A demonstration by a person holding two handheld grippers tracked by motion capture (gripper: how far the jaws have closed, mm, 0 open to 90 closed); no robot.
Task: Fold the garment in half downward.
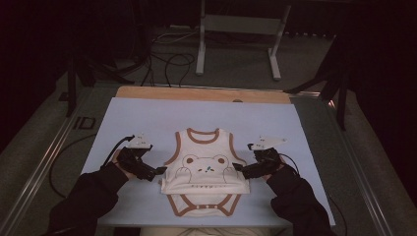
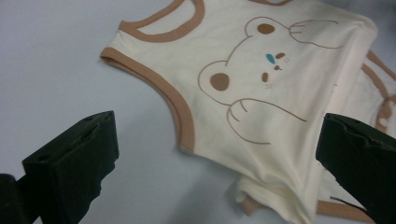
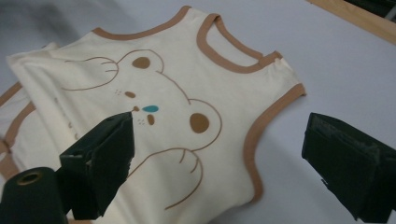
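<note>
High view: a cream baby bodysuit [image 1: 204,169] with brown trim lies flat on the pale blue surface [image 1: 147,115], around the middle of its width and nearer the near edge than the far one. Its neckline points toward the far edge, where a strip of bare wood [image 1: 201,93] shows beyond the blue sheet. A bear face is printed on the chest, and the lower part is folded, so that the snap end with its brown binding sticks out toward the near edge.

Both dark-sleeved forearms come in from the near edge. The left claw [image 1: 158,171] sits just beside the garment's left side at the level of the fold, and the right claw [image 1: 237,167] sits just beside its right side.

Left gripper view: the left claw [image 2: 217,154] is spread wide, its two black jaws standing apart with nothing between the pads; under them lie the armhole trim, the bear print and the bunched folded edge.

Right gripper view: the right claw [image 3: 219,158] is likewise spread, with no cloth pinched; one jaw hangs over the bear print, the other over bare blue surface past the armhole.
</note>
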